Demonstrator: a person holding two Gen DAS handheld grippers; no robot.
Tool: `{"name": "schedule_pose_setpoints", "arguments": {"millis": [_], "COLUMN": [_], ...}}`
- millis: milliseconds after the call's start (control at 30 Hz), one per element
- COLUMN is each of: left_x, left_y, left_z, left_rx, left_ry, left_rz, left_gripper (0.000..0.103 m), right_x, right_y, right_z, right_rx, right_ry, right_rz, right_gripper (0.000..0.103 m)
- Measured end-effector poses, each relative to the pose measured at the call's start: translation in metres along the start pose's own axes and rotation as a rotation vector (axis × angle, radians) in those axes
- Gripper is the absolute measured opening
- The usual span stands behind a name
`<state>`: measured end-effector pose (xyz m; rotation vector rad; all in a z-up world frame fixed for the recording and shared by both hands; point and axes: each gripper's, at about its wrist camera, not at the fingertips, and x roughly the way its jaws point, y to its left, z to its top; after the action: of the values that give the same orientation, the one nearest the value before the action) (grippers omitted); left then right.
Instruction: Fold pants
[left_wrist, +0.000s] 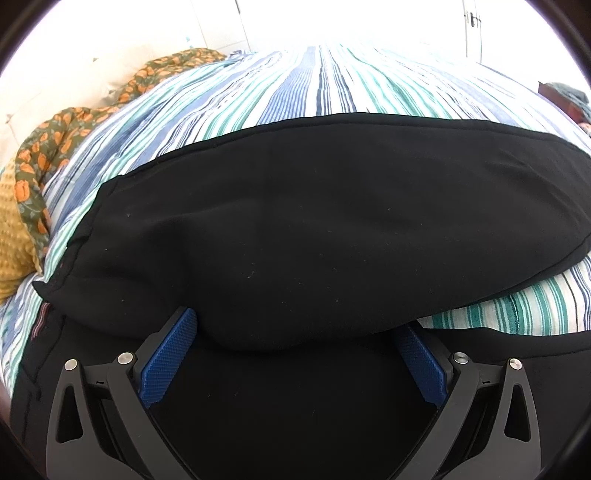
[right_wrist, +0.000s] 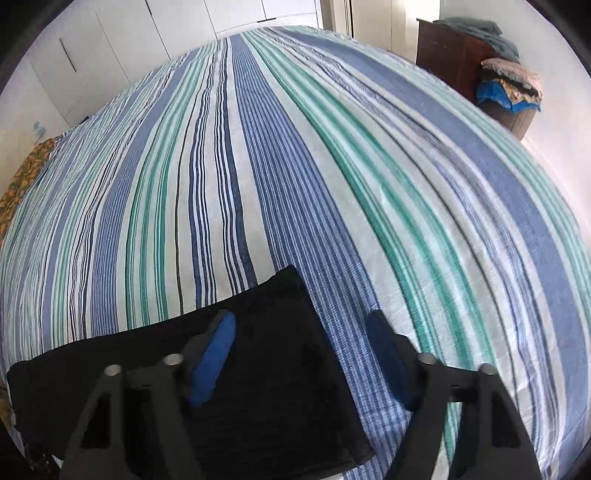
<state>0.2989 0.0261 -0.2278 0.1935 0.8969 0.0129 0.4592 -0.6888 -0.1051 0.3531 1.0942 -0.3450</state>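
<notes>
Black pants (left_wrist: 314, 229) lie across a striped bed. In the left wrist view one leg is folded over the other, with the waistband at the left. My left gripper (left_wrist: 295, 325) is open, low over the pants; its blue pads (left_wrist: 168, 360) straddle a fold of black cloth and the tips are hidden under it. In the right wrist view the pants' leg end (right_wrist: 266, 369) lies flat at the lower left. My right gripper (right_wrist: 301, 325) is open above the hem's right edge, its left pad (right_wrist: 216, 354) over the cloth, holding nothing.
The bed has a blue, green and white striped sheet (right_wrist: 295, 166). A floral orange-green cloth (left_wrist: 48, 147) and a mustard cloth (left_wrist: 11, 243) lie at the bed's left. A dark wooden cabinet with piled clothes (right_wrist: 506, 81) stands beyond the right side. White wardrobe doors (right_wrist: 110, 44) are behind.
</notes>
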Motion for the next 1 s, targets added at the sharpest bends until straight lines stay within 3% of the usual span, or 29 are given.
{"name": "schedule_pose_setpoints", "arguments": {"millis": [33,100,233,333,400,467,533,600,667,700,733,800,867,933,1000], "left_x": [0.0,0.0,-0.001,-0.001,-0.002,-0.002,-0.002,-0.003,-0.002,-0.002,-0.002,-0.007,-0.018,-0.042,-0.062], "left_y": [0.0,0.001,0.001,0.001,0.001,0.001,0.001,0.001,0.001,0.001,0.002,0.005,0.007,0.007,-0.002], "left_z": [0.0,-0.001,-0.001,-0.001,-0.001,0.0,0.001,0.002,0.004,0.006,0.008,0.013,0.014,0.004,-0.009], "left_rx": [-0.002,-0.004,-0.004,-0.002,0.0,0.002,0.005,0.007,0.008,0.009,0.008,-0.006,-0.085,-0.178,-0.202], "left_ry": [-0.001,-0.002,-0.002,-0.001,-0.001,0.002,0.007,0.016,0.031,0.043,0.063,0.111,0.179,0.178,0.168], "left_rz": [-0.003,-0.005,-0.004,-0.002,0.001,0.004,0.005,0.006,0.005,0.003,-0.002,-0.009,-0.048,-0.176,-0.262], "left_gripper": [0.103,0.103,0.103,0.103,0.103,0.103,0.103,0.103,0.103,0.103,0.103,0.102,0.102,0.102,0.102], "right_x": [0.001,-0.016,-0.09,-0.165,-0.208,-0.233,-0.241,-0.246,-0.255,-0.262,-0.269,-0.281,-0.274,-0.253,-0.225], "right_y": [0.003,0.013,0.036,0.042,0.036,0.02,-0.002,-0.023,-0.04,-0.043,-0.044,-0.033,-0.004,0.036,0.079], "right_z": [-0.002,-0.012,-0.056,-0.123,-0.172,-0.218,-0.254,-0.287,-0.303,-0.311,-0.317,-0.33,-0.339,-0.347,-0.356], "right_rx": [-0.012,-0.095,-0.286,-0.407,-0.42,-0.378,-0.294,-0.197,-0.08,-0.023,0.023,0.066,0.077,0.055,0.009], "right_ry": [0.002,-0.074,-0.237,-0.334,-0.369,-0.368,-0.338,-0.314,-0.326,-0.352,-0.386,-0.429,-0.407,-0.347,-0.282], "right_rz": [0.003,-0.046,0.047,0.099,0.125,0.109,-0.005,-0.142,-0.158,-0.143,-0.114,-0.033,0.09,0.213,0.302], "right_gripper": [0.02,0.008,0.007,0.007,0.006,0.006,0.006,0.016,0.047,0.068,0.08,0.083,0.085,0.085,0.085]}}
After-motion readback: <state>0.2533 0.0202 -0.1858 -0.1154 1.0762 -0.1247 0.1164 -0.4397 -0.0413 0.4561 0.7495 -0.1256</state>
